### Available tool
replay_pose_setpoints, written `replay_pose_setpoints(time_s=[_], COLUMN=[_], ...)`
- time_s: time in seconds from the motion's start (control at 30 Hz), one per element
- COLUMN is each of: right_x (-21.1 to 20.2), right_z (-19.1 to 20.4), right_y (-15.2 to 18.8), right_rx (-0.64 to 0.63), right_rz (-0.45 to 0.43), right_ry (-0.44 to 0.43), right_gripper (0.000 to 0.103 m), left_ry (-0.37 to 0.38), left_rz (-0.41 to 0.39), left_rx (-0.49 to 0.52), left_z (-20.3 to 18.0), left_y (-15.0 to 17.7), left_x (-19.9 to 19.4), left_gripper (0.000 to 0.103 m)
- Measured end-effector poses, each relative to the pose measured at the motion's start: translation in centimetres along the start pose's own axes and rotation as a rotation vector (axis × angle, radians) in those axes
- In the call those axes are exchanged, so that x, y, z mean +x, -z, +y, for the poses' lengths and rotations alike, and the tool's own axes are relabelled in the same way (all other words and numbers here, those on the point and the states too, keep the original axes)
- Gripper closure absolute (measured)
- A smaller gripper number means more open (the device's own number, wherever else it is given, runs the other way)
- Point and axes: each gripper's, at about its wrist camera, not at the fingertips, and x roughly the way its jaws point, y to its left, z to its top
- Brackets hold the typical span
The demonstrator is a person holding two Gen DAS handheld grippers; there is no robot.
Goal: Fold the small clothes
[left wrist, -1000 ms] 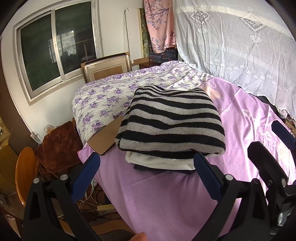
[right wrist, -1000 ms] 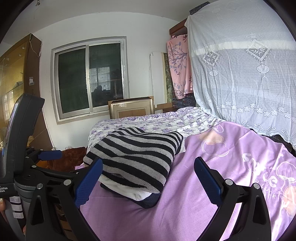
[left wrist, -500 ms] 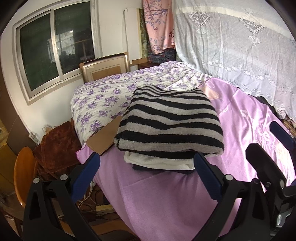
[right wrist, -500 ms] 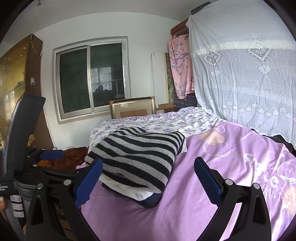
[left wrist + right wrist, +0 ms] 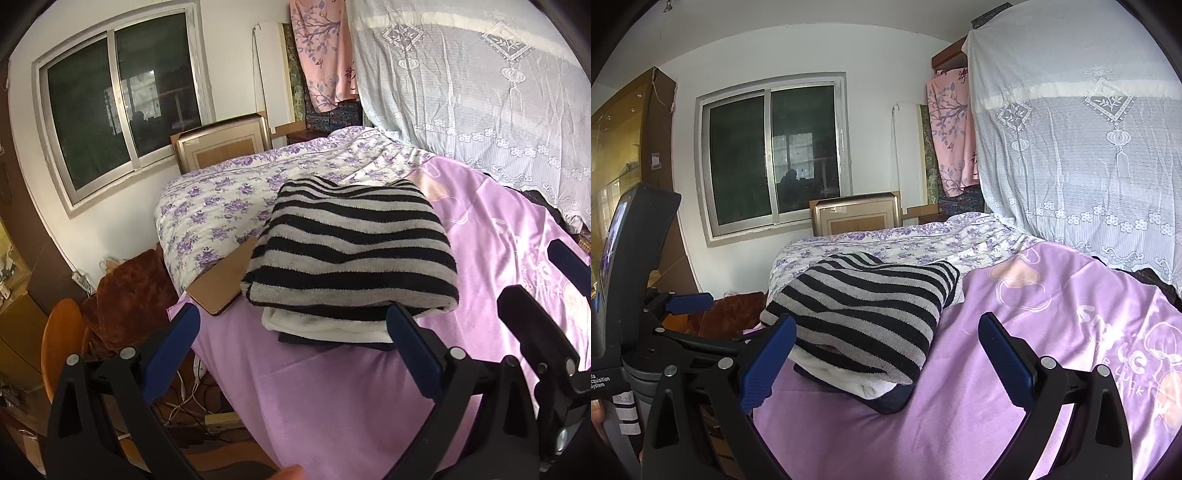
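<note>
Little changed from the earlier frame, folded knit striped sweater point(image 5: 351, 251) stacked on white and dark clothes near the bed's point(image 5: 332, 398) left edge, left gripper point(image 5: 291, 350) and right gripper point(image 5: 886, 354) held released, jaws apart.

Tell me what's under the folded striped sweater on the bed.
Under the striped sweater lies a folded white garment, and below that a dark navy one. Only their edges show; the rest is covered.
</note>
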Motion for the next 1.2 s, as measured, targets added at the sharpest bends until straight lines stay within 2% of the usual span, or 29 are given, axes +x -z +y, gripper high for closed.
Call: replay_pose_setpoints(time_s=[1.2], right_x=[-0.04], right_z=[-0.06], right_y=[-0.05], right_rx=[-0.002], right_rz=[0.005], right_ry=[0.0], right_gripper=[0.004], left_ry=[-0.009], left_rz=[-0.001], left_rx=[0.0], left_z=[0.15], left_y=[0.23], left_x=[-0.08], left_gripper=[0.004])
